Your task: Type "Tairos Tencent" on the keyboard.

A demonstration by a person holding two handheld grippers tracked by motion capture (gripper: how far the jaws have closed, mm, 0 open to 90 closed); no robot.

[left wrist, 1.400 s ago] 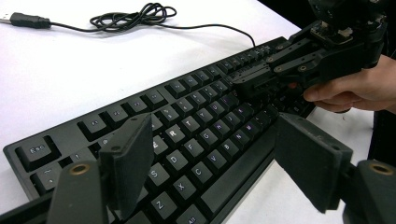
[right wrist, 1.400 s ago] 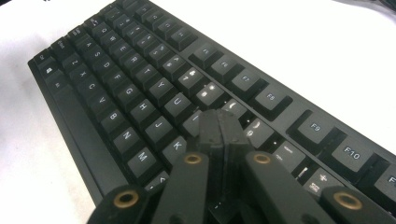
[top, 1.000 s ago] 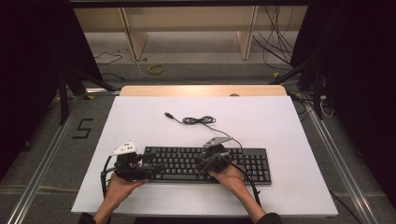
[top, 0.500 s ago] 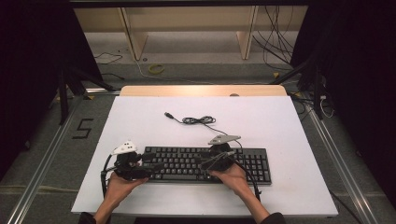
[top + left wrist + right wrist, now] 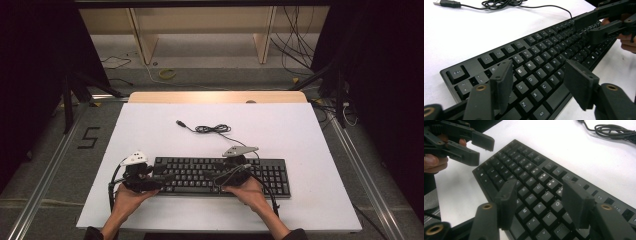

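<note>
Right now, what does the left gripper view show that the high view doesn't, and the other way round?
Left gripper view: key legends close enough to read, such as the Esc key and the Alt key. High view: the whole white table, the wooden strip along its far edge, the 5 marked on the floor and the person's forearms. Both: the black keyboard and, beyond it, its coiled cable with the USB plug.

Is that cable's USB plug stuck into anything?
No. In the high view the USB plug lies loose on the white table, its cable bundled behind the keyboard.
</note>
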